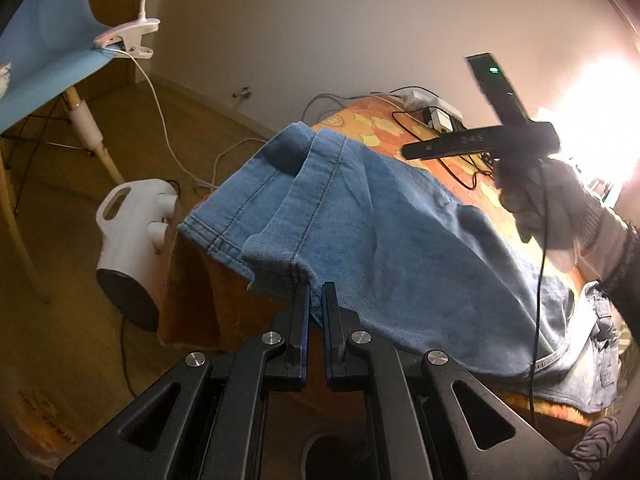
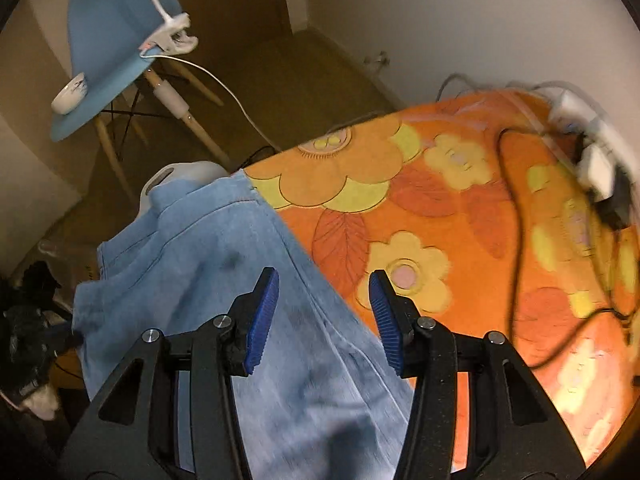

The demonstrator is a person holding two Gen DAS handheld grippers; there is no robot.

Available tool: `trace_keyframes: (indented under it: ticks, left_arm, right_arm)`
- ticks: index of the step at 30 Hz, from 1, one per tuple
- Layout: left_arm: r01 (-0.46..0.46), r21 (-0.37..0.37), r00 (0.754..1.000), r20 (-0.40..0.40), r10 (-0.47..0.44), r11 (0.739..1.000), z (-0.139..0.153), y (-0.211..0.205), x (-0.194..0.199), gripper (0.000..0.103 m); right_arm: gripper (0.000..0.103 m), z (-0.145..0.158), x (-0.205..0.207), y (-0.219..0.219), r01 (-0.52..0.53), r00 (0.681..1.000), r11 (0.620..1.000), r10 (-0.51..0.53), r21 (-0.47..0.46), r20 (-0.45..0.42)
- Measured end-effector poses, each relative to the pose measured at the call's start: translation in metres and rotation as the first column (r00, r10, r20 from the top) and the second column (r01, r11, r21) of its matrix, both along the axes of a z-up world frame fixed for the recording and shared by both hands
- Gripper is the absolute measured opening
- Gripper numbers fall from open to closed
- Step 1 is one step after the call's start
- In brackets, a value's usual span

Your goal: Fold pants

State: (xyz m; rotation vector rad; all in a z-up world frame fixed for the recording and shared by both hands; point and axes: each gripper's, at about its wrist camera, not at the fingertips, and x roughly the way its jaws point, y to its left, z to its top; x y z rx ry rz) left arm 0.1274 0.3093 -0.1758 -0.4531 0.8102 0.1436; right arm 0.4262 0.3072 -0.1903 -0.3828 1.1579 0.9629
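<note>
While left gripper [image 1: 316,292] pinches hem of denim pants [image 1: 380,224] at table edge, right gripper [image 2: 324,280] hovers above pants, jaws apart, nothing between. Pants lie across orange floral tablecloth [image 2: 440,220].

— What do my grippers look like?
— My left gripper [image 1: 316,296] is black with silver screws; my right gripper [image 2: 324,300] has ribbed blue pads [image 2: 262,316]. I wear a grey knit glove [image 1: 556,204].
</note>
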Motion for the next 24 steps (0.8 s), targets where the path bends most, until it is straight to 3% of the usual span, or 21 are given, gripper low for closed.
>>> trace_keyframes:
  ticks: [5, 10, 11, 12, 13, 18, 19, 21, 22, 24]
  left_arm:
    - [0.013, -0.002, 1.000, 0.008, -0.013, 1.000, 0.001, -0.001, 0.000, 0.004]
    - [0.021, 0.019, 1.000, 0.012, -0.021, 1.000, 0.001, -0.002, 0.002, 0.004]
    - [0.021, 0.024, 1.000, 0.013, -0.021, 0.999, 0.000, -0.003, 0.002, 0.004]
    - [0.021, 0.028, 1.000, 0.013, -0.021, 0.999, 0.000, -0.003, 0.002, 0.004]
    - [0.021, 0.033, 1.000, 0.013, -0.021, 0.999, -0.001, -0.004, 0.002, 0.004]
    - [0.018, 0.034, 1.000, 0.018, -0.019, 0.999, -0.004, -0.003, 0.004, 0.004]
    - [0.018, 0.034, 1.000, 0.021, -0.018, 0.999, -0.004, -0.003, 0.005, 0.004]
    - [0.018, 0.036, 1.000, 0.024, -0.019, 0.999, -0.006, -0.003, 0.008, 0.004]
    - [0.017, 0.035, 1.000, 0.025, -0.018, 0.999, -0.006, -0.003, 0.009, 0.004]
    - [0.015, 0.034, 0.999, 0.028, -0.016, 0.999, -0.007, -0.003, 0.011, 0.004]
  right_arm:
    - [0.049, -0.022, 0.001, 0.007, -0.019, 0.999, 0.999, 0.018, -0.050, -0.034]
    - [0.048, -0.023, -0.001, 0.009, -0.012, 0.996, 1.000, 0.012, -0.003, -0.089]
    - [0.030, -0.023, -0.003, 0.010, -0.015, 0.995, 1.000, 0.016, 0.008, -0.103]
    - [0.019, -0.023, -0.007, 0.012, -0.026, 0.993, 1.000, 0.028, 0.018, -0.119]
    - [0.009, -0.023, -0.016, 0.013, -0.039, 0.995, 0.999, 0.040, 0.011, -0.096]
    - [0.006, 0.011, -0.055, 0.010, -0.090, 0.989, 0.995, 0.086, 0.034, 0.118]
    - [0.006, 0.022, -0.064, 0.007, -0.089, 0.971, 0.996, 0.080, 0.029, 0.225]
    - [0.006, 0.037, -0.080, 0.004, -0.103, 0.906, 0.995, 0.094, 0.001, 0.414]
    - [0.006, 0.038, -0.078, 0.007, -0.098, 0.902, 0.995, 0.093, -0.009, 0.422]
    - [0.007, 0.030, -0.065, 0.014, -0.088, 0.929, 0.994, 0.104, -0.060, 0.354]
